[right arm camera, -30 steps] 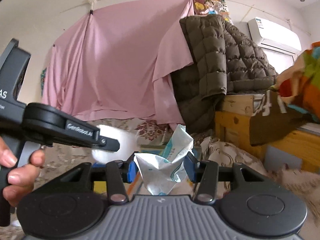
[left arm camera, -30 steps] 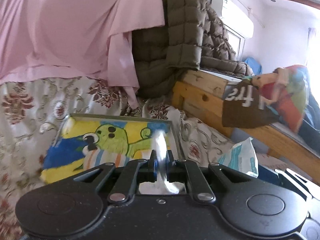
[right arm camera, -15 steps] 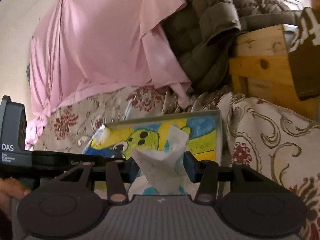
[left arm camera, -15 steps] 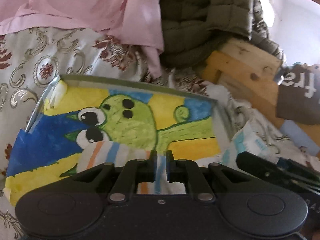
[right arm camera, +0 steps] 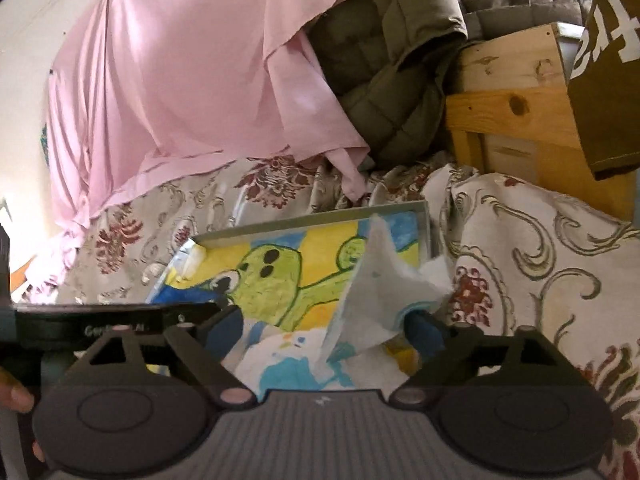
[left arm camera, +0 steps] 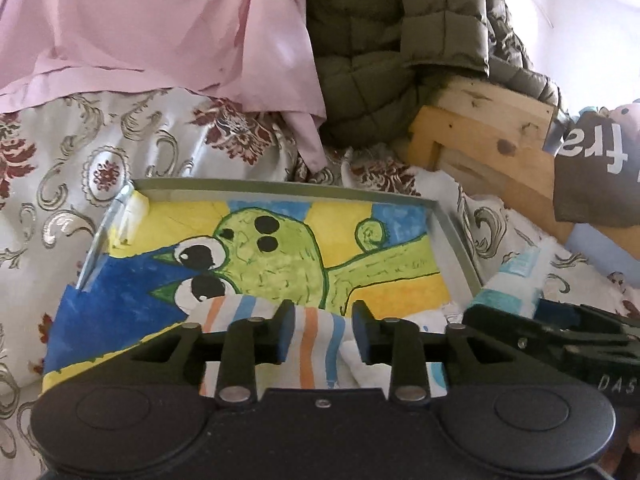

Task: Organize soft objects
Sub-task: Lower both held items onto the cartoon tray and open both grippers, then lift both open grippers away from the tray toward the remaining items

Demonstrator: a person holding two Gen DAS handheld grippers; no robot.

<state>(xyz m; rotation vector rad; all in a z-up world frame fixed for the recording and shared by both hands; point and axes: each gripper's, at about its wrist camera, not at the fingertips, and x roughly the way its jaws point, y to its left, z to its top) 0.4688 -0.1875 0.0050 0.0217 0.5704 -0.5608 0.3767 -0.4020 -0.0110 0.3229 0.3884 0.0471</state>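
Note:
A shallow grey-rimmed box point(left arm camera: 280, 188) with a green cartoon painting on its bottom lies on the patterned bedspread; it also shows in the right wrist view point(right arm camera: 304, 222). My left gripper point(left arm camera: 322, 330) is open low over the box's near end, and a white cloth with orange and blue stripes point(left arm camera: 316, 344) lies loose between its fingers. My right gripper point(right arm camera: 324, 328) is open wide just right of it. A crumpled white-and-blue soft pack point(right arm camera: 376, 292) stands between its fingers, resting in the box's near right corner, seemingly not gripped. More white-and-blue fabric point(right arm camera: 292, 364) lies beneath it.
The floral bedspread point(left arm camera: 92, 168) surrounds the box. A pink sheet point(right arm camera: 180, 80) and an olive quilted jacket point(left arm camera: 380, 40) hang behind. A wooden bed frame point(left arm camera: 480, 144) with a brown printed cloth point(left arm camera: 592, 168) stands at the right. The right gripper's body point(left arm camera: 560, 336) sits beside my left one.
Both grippers have come down to the box and opened. The left has let go of the striped cloth and the right has released the white-and-blue pack into the box.

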